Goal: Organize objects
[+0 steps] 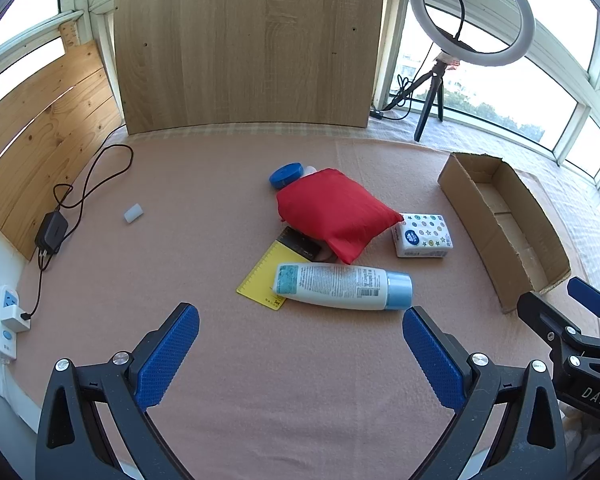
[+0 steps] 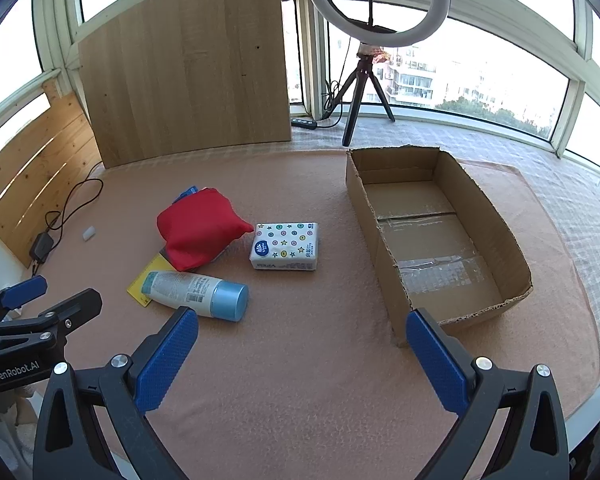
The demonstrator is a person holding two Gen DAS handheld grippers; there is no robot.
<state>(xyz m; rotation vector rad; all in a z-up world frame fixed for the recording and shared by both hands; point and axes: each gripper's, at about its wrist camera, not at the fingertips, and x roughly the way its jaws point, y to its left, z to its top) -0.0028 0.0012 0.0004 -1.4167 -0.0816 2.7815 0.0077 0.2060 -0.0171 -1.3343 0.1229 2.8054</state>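
A white bottle with a light blue cap lies on its side on the pink cloth, partly over a yellow ruler card. Behind it sits a red fabric pouch, with a blue round lid at its far side. A tissue pack with star prints lies to the right of the pouch. An empty cardboard box stands at the right. My left gripper and right gripper are both open, hovering near the front, holding nothing.
A wooden board leans at the back, a ring light on a tripod at the back right. A black adapter with cable and a wall socket are at the left. A small white cap lies alone.
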